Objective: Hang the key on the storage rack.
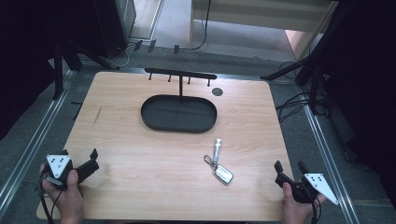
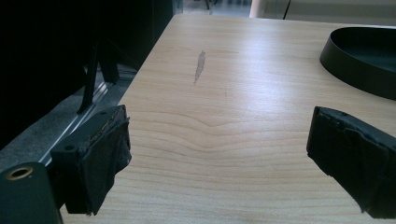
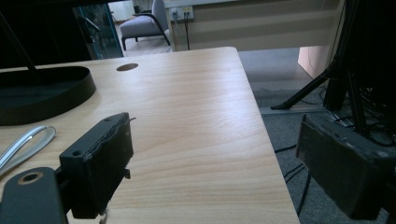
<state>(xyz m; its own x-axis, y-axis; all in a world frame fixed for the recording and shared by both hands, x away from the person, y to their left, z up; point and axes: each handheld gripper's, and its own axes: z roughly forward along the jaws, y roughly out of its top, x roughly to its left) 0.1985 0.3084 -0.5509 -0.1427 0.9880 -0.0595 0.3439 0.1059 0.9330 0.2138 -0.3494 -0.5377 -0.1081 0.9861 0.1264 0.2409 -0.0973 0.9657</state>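
Both hand-held grippers, left (image 1: 93,160) and right (image 1: 290,168), wide open, empty (parked at near corners); keys (image 1: 218,164) lie between, tray (image 1: 179,113) far.

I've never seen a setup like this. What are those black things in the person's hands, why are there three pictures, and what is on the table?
There is no robot here: a person holds a hand-operated gripper in each hand. In the high view, taken from above the table, the left gripper and the right gripper rest near the table's near corners. Both are open and hold nothing.

The other two pictures come from small cameras riding on each gripper, looking out between its two black jaws; that is why dark blocks frame the wooden table.

On the table sit a black oval tray with a hook rack rising from its far side, and a car key on a key ring with a metal clip, lying nearer the right gripper. A small round hole is near the far edge.
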